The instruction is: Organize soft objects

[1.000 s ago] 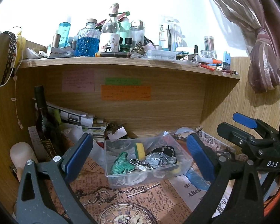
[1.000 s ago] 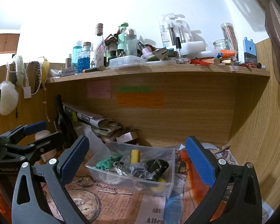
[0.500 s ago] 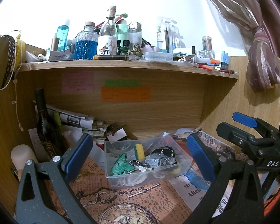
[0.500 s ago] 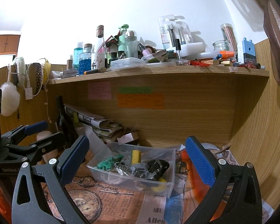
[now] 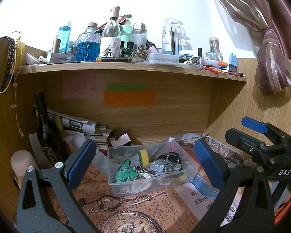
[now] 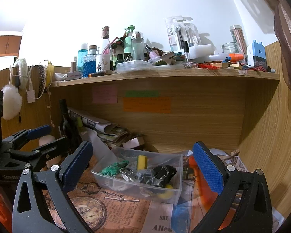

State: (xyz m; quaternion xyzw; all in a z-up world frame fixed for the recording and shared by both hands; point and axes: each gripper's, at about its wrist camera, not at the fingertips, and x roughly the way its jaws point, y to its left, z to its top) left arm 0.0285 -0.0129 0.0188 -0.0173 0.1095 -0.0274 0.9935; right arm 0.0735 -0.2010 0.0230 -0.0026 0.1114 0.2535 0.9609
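A clear plastic bin (image 5: 191, 168) (image 6: 174, 191) stands on the printed paper of the desk under the shelf. In it lie a green knitted piece (image 5: 125, 173) (image 6: 113, 168), a yellow sponge (image 5: 143, 156) (image 6: 142, 162), a black pouch with a chain (image 5: 169, 158) (image 6: 164, 171) and silvery bits. My left gripper (image 5: 145, 165) is open and empty, held in front of the bin. My right gripper (image 6: 143, 169) is open and empty, also facing the bin. Each gripper shows in the other's view: the right one (image 5: 261, 145), the left one (image 6: 29, 145).
A crowded wooden shelf (image 5: 126, 66) of bottles and jars hangs overhead. A dark bottle (image 5: 46, 132), stacked papers (image 5: 77, 124) and a beige rounded object (image 5: 22, 161) stand at the left. A white pompom (image 6: 10, 104) hangs on the left wall. A curtain (image 5: 267, 38) hangs at the right.
Both views have shifted only slightly, with the scene sitting a little higher in the right wrist view. Both grippers stay open and nothing in the bin has moved.
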